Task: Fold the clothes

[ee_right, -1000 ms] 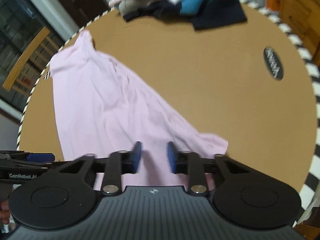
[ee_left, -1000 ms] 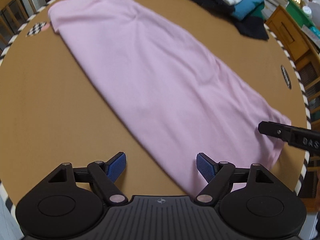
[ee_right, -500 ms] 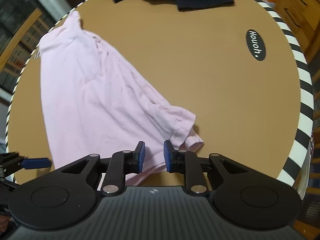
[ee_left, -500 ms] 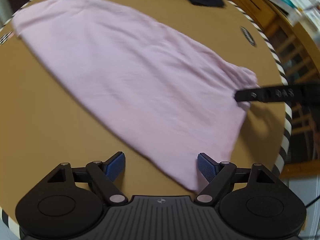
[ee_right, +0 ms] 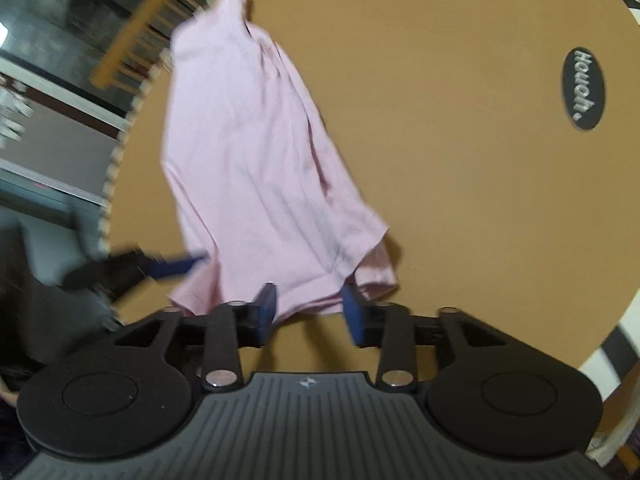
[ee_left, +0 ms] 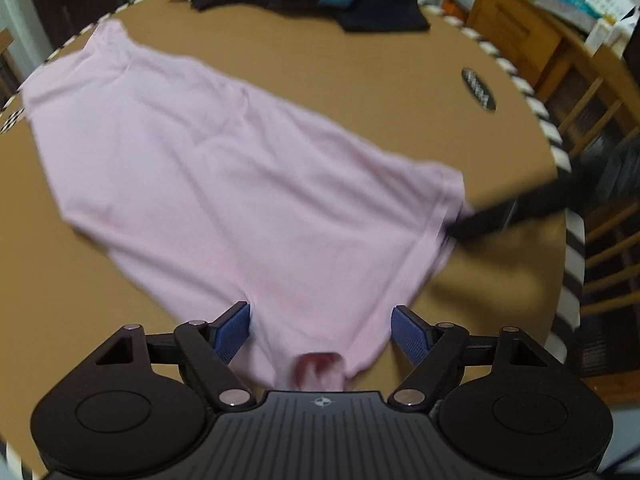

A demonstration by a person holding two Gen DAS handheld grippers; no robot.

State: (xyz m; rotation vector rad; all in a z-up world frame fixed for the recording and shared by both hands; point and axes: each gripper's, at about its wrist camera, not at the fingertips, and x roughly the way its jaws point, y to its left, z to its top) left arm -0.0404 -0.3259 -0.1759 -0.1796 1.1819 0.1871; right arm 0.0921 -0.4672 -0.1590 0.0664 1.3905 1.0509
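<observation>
A round brown table holds a pink shirt across mid-frame. The left gripper, jaws wide apart, straddles its near edge. The right gripper, partly parted, frames the hem.

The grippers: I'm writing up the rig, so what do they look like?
Both match: the left gripper and right gripper have matte black bodies, ribbed centre plates with a small emblem, round black side discs, black linkage arms with silver pivot pins, and blue textured finger pads. No cables visible.
</observation>
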